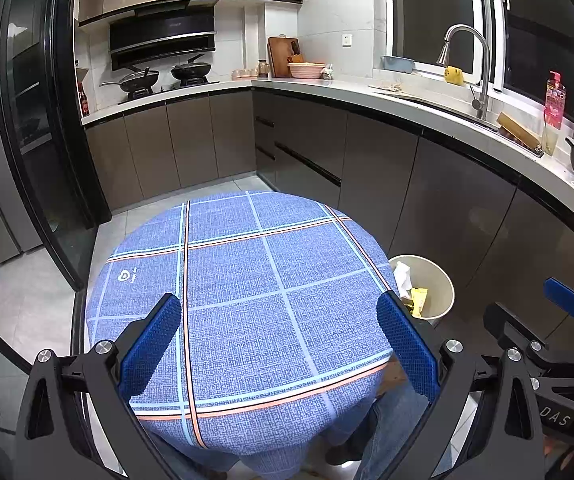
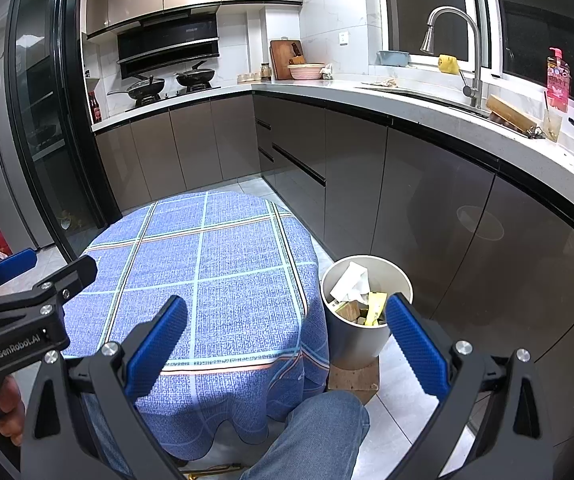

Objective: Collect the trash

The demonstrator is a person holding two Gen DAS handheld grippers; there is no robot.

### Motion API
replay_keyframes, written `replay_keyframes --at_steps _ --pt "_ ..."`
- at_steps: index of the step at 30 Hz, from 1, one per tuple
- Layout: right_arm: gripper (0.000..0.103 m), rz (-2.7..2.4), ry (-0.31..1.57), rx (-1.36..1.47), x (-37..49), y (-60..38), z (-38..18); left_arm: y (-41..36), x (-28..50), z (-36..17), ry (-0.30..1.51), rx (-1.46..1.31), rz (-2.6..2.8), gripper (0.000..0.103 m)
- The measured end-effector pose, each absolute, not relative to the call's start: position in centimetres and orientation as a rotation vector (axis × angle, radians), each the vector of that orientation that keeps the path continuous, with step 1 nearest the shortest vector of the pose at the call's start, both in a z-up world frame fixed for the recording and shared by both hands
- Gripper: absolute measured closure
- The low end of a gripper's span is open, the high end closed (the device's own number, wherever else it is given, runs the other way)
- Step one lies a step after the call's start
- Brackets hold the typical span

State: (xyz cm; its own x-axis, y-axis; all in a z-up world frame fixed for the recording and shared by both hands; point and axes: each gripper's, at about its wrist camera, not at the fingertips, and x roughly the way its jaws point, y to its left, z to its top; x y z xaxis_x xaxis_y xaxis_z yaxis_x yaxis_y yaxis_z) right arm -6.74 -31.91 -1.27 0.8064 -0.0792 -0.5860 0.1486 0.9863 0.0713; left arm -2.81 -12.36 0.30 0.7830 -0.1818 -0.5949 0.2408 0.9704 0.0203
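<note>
both tools (image 1: pixel 279 344) (image 2: pixel 287 348) agape, trash in bin (image 2: pixel 367 336)

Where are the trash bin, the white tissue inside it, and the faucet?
trash bin (image 2: pixel 357 336): right wrist view, on its front outer wall.
white tissue (image 2: pixel 351 282): right wrist view, on the crumpled middle of it.
faucet (image 2: pixel 471 32): right wrist view, on the curved neck.

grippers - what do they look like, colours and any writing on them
Both are matte black frames with silver screws and blue, textured finger pads. The left gripper reads "GenRobot.AI" on its body in the right wrist view; the right gripper shows "DAS" in the left wrist view. The person wears blue jeans.
</note>
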Motion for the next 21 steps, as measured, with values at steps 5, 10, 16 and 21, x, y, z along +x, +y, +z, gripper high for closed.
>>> replay_keyframes --at_steps 5,10,16,21 --pt "0.003 -0.121 0.621 0.115 -6.68 -31.99 -1.19 -12.17 -2.86 0.38 0.631 0.096 -0.230 0.008" --pt "0.003 -0.122 0.619 0.113 -6.63 -32.04 -1.19 -12.37 -2.94 0.49 0.626 0.092 -0.233 0.008" --pt "0.003 -0.123 0.618 0.113 -6.56 -32.07 -1.15 -12.61 -3.05 0.47 0.627 0.090 -0.230 0.008" --pt "0.003 -0.120 0.620 0.113 -6.49 -32.15 -1.15 -12.67 -3.04 0.49 0.626 0.088 -0.229 0.008"
